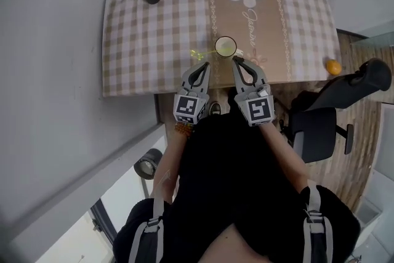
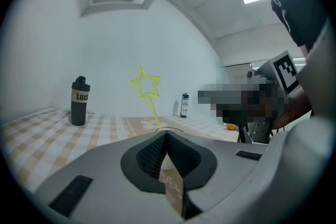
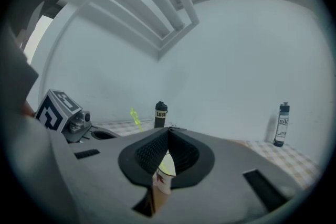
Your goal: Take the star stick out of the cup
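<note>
Your thin yellow-green star-topped stick (image 2: 145, 84) stands in the small white paper cup (image 1: 225, 46) on the beige checked tablecloth (image 1: 141, 40), leaning to your left. Your left gripper (image 1: 206, 64) and right gripper (image 1: 235, 60) sit just short of the cup, each with its fingertips pressed together on nothing.

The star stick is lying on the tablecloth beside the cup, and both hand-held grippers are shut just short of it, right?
Not quite. The star stick stands in the cup, rising above its rim, as the left gripper view shows. The rest holds: the left hand-held gripper and right hand-held gripper are shut, just short of the cup.
</note>
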Action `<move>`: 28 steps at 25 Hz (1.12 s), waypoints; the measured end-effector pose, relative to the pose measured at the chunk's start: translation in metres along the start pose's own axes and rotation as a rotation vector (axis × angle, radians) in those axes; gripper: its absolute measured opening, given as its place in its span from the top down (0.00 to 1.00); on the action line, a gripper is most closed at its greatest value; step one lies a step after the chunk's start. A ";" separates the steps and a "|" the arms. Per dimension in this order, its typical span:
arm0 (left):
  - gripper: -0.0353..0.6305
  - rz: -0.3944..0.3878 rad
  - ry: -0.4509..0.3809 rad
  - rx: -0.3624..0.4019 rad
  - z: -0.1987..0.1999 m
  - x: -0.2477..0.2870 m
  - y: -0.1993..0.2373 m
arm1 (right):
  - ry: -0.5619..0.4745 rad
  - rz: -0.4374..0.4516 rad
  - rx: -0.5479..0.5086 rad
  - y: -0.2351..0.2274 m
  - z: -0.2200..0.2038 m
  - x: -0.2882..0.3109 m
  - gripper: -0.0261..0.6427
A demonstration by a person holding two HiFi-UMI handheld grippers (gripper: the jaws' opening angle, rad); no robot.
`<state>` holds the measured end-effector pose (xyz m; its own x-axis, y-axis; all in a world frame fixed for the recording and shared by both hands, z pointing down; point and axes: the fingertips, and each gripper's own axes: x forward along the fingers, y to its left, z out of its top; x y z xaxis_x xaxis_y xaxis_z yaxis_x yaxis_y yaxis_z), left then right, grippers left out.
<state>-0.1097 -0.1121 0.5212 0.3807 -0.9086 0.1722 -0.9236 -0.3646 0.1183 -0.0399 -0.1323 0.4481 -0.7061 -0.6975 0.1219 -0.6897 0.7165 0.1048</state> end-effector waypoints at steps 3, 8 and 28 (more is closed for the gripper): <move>0.93 -0.019 -0.010 0.003 -0.001 0.012 0.003 | 0.003 -0.026 0.004 -0.012 -0.004 0.005 0.95; 0.86 -0.032 0.019 -0.007 -0.010 0.029 0.008 | 0.026 -0.061 0.021 -0.024 -0.017 0.003 0.95; 0.86 -0.094 0.043 -0.040 -0.007 0.062 0.007 | 0.071 -0.113 0.046 -0.050 -0.030 0.009 0.95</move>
<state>-0.0920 -0.1697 0.5394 0.4675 -0.8611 0.1998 -0.8818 -0.4382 0.1745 -0.0067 -0.1745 0.4736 -0.6114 -0.7703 0.1813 -0.7721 0.6309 0.0770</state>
